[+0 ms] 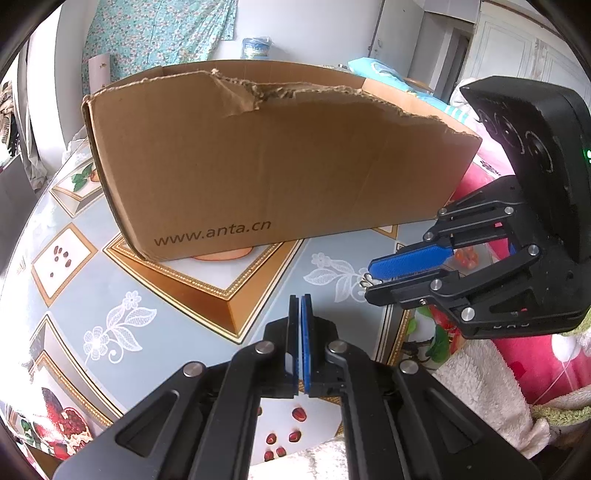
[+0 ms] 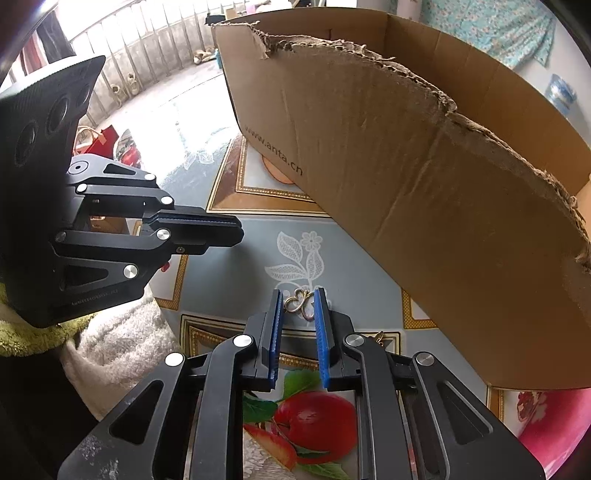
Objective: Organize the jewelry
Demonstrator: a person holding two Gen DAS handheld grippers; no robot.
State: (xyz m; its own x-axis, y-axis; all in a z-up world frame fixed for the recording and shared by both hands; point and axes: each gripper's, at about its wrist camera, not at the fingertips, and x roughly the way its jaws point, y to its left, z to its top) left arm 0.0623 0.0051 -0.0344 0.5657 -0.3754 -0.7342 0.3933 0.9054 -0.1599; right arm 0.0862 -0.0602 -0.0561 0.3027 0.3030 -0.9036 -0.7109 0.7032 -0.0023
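A small gold jewelry piece (image 2: 298, 303) lies on the patterned tabletop (image 2: 229, 273), just near of the torn cardboard box (image 2: 424, 184). The right gripper (image 2: 298, 301) points down over it, jaws apart on either side, with no clear pad contact. The left gripper (image 1: 300, 299) hovers to the left, jaws together and empty.

A lived-in home interior. A table (image 1: 207, 295) carries a glossy cloth printed with fruit, flowers and gold frames. A floral fabric (image 1: 155, 33) hangs on the wall behind, near panelled white doors (image 1: 517, 48). A balcony railing (image 2: 147, 33) and fleecy blankets (image 2: 122, 343) complete the domestic setting.
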